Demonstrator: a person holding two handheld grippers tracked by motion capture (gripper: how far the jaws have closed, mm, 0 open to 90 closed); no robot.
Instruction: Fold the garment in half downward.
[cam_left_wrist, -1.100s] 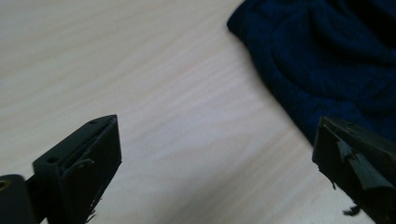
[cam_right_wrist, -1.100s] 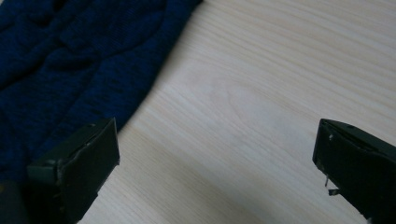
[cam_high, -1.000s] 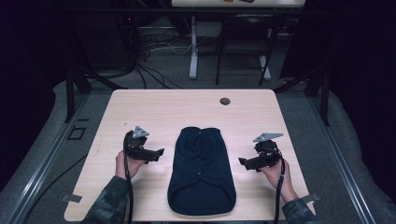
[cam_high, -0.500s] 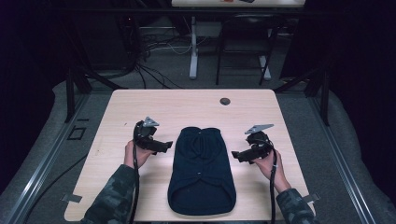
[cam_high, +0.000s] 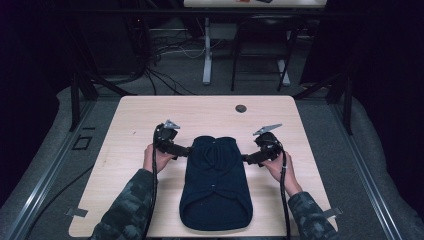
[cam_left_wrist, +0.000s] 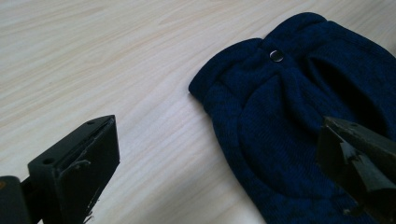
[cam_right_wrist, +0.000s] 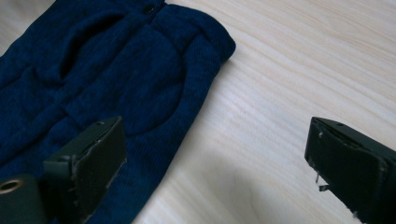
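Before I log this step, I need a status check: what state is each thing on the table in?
Sweater: lying flat, buttoned, not gripped.
Left gripper: open, jaws straddling the sweater's edge, not pinching.
Right gripper: open at the opposite edge, not pinching.
Table: bare wood around the sweater.

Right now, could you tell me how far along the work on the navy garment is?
Done: the navy garment lies flat on the table. In hand: the left gripper and right gripper flank its upper edges, jaws open, nothing gripped. Left: probably gripping and handling it.
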